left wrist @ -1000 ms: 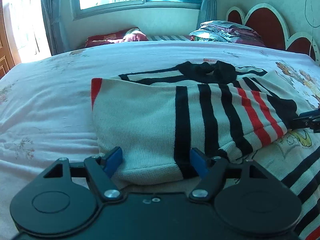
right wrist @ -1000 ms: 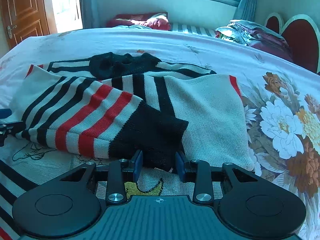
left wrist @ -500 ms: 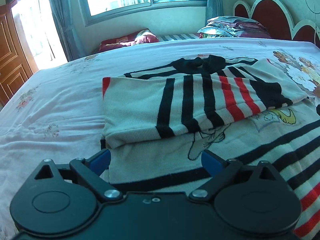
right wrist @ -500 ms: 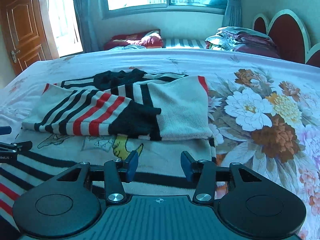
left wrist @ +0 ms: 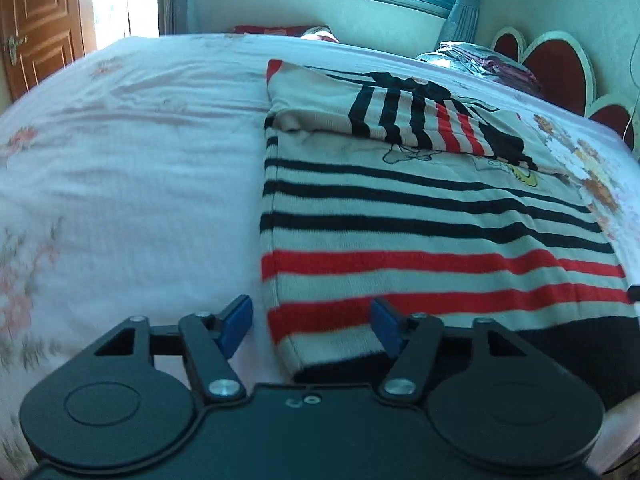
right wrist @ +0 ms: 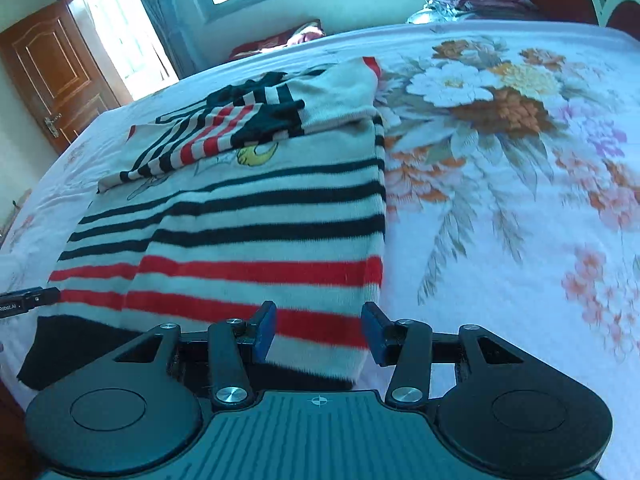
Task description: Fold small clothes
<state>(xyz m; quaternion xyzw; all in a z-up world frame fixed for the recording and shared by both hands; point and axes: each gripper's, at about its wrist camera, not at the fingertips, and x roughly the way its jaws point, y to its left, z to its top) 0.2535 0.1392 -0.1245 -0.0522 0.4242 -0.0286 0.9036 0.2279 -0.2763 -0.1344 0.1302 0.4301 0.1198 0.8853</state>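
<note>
Left wrist view: left gripper (left wrist: 312, 326) is spread wide, blue pads (left wrist: 236, 324) apart, nothing between them. It sits low at the near-left bottom corner of the cream knit sweater with black and red stripes (left wrist: 420, 224); the corner of the black hem band (left wrist: 560, 344) falls between the pads, left pad over the bare pale floral bedsheet (left wrist: 120, 168), right pad over the knit. Whether the pads touch the fabric I cannot tell. Both sleeves (left wrist: 420, 120) are already folded across the chest at the far end, covering part of a cartoon print. Sweater lies flat, hem toward the camera. A dark sliver at the right frame edge is likely the other tool.

Right wrist view: right gripper (right wrist: 318, 334) is also released, jaws wide, empty. It straddles the near-right hem corner: left pad over the stripes, right pad just off the side edge over the sheet's large flower print (right wrist: 500, 96). Folded sleeves show at the far end with a yellow bit of the print below them. Left tool tip pokes in at the left frame edge, near the opposite hem corner.

Judgement: the symmetric corner placement looks like setup for pinching both hem corners and carrying the bottom up over the sleeves. Risk: knit is thick and soft, so a shallow pinch could catch only the top layer.

Background: wooden door (right wrist: 52, 80), window, red scalloped headboard (left wrist: 560, 68).
</note>
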